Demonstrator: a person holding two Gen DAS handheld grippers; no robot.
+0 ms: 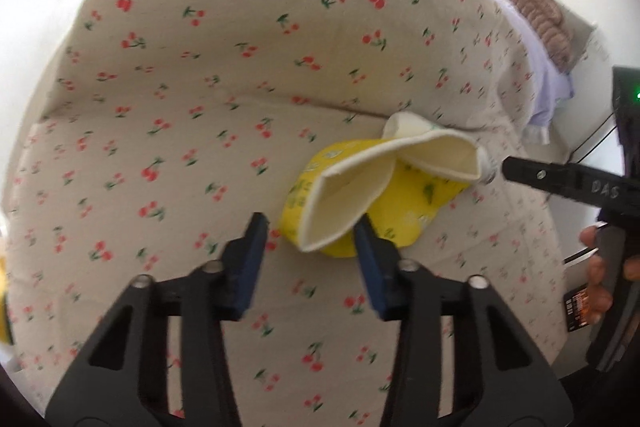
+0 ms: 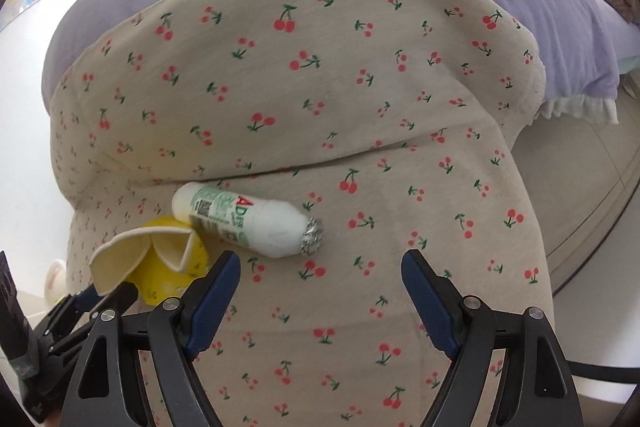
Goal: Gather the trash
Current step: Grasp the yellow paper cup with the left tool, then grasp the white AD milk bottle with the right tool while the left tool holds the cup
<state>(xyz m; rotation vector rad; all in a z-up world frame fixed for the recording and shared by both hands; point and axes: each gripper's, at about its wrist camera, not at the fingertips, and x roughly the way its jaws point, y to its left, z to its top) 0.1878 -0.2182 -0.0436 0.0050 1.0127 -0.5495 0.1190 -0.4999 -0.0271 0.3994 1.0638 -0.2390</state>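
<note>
Both fingers spread — left gripper [image 1: 310, 227] touching crushed cup [image 1: 352, 195], nothing held

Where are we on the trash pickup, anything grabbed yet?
Nothing looks collected yet. Both the left gripper and right gripper are open and empty. In hand: the left one is closing in on the crushed yellow paper cup, its rim reaching between the fingers. Left: that cup and the white drink bottle, both lying on the cherry-print cover.
</note>
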